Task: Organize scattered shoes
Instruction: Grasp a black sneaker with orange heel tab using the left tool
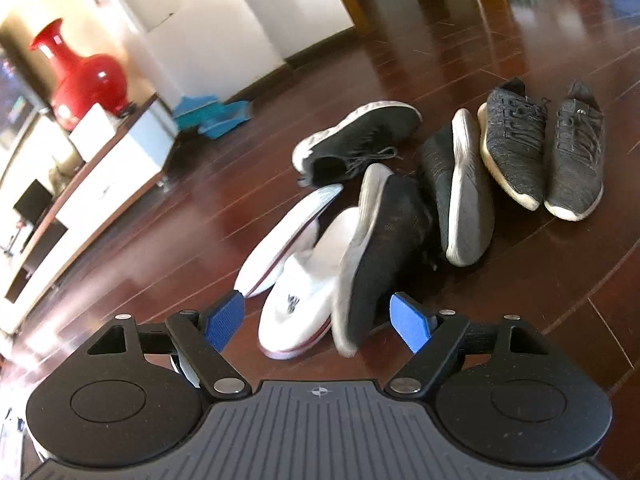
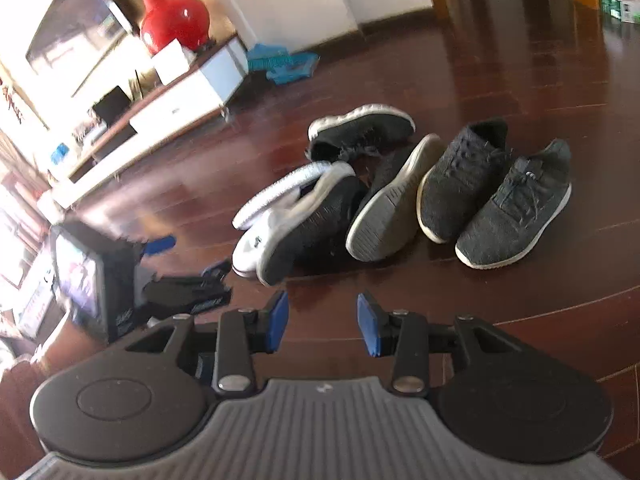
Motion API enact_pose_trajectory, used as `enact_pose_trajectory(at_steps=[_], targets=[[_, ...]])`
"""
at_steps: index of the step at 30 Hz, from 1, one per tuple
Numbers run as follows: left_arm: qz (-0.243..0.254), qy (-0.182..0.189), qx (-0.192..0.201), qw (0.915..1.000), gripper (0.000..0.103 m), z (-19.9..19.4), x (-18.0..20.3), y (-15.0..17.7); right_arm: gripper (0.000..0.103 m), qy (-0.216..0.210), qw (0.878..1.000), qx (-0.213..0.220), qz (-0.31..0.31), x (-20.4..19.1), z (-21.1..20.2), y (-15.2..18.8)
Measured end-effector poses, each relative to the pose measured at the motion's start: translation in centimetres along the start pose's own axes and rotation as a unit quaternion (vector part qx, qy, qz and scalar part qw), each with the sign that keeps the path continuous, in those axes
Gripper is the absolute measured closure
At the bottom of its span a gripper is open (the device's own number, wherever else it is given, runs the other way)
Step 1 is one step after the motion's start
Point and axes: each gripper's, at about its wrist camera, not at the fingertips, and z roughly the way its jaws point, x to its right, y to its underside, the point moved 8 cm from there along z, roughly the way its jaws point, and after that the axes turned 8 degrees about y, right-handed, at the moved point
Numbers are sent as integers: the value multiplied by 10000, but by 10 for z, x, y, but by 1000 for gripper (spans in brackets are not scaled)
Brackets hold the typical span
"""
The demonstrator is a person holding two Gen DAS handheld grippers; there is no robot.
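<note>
Both wrist views look down and forward, low over the dark red wooden floor (image 1: 520, 280). The left sits nearest the heap of black and white shoes (image 1: 376, 240); the right stands farther back, sharing that heap (image 2: 320, 208) and the glossy red vase (image 2: 168, 12).

I see a dark red wooden floor (image 1: 520, 280) carrying a jumble of black sneakers (image 1: 384, 248) and white shoes (image 1: 296, 300), plus two grey sneakers (image 1: 540, 148) paired alongside.

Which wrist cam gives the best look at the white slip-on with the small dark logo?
Left wrist. The white slip-on sits close ahead of the open left gripper, so its top, logo and reddish sole edge read clearly. In the right wrist view it is farther off and smaller, its toe poking out beside a black sneaker, logo barely legible.
</note>
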Motion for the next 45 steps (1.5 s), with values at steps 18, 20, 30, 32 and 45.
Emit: enact_pose_trajectory(at_steps=[18,20,30,32,45], targets=[[2010,91,-214,9793,40,168,73,-15,58,13,9983,-587,56,68,78,13],[2252,-26,-270,9739,40,177,76,-13,58,60,9981,-602,106,75,72,12],[1804,-44,-533,9821,50,198,55,-18,57,167,9971,-657,348,100,59,14],[1605,-12,-594,9853,57,202,49,-20,57,159,9970,-679,329,99,59,15],[-2028,1092,-917,9688,79,172,-36,-13,57,16,9970,-748,198,90,60,22]])
